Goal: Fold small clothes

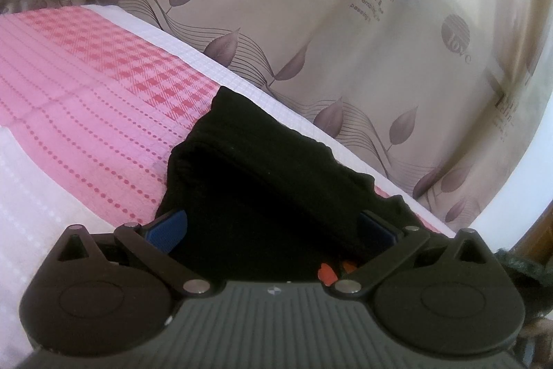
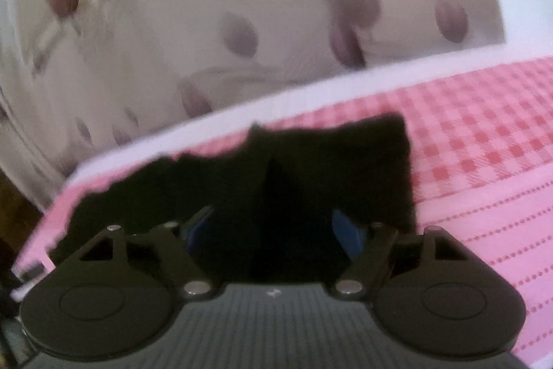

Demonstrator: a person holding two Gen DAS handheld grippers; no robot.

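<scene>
- A small black garment (image 1: 262, 168) lies bunched near the far edge of a surface covered by a pink and white cloth (image 1: 86, 113). Whether that surface is a bed or a table cannot be told.
- In the left wrist view the garment shows a thick rolled band across its middle, so it looks partly folded, not yet flat and tidy.
- The left tool (image 1: 273, 227) reaches in low from the near side. Its blue fingertips (image 1: 172, 223) stand wide apart with the black fabric lying between them. The pads do not appear to pinch it, so the tool reads as open, probably placed to take hold of the near edge.
- The right tool (image 2: 273, 227) comes at the same garment (image 2: 311, 161) from the other end. This view is blurred. Its blue fingertips (image 2: 345, 230) are also spread, with dark cloth between them and no clear clamp on it; it looks open.
- One tool at each end suits a fold: both near corners could be lifted together and carried over.
- A small orange-red item (image 1: 328, 272) peeks out just under the garment by the left tool; what it is cannot be made out.
- Behind the surface hangs a beige curtain (image 1: 311, 23) printed with purple leaves and lettering.
</scene>
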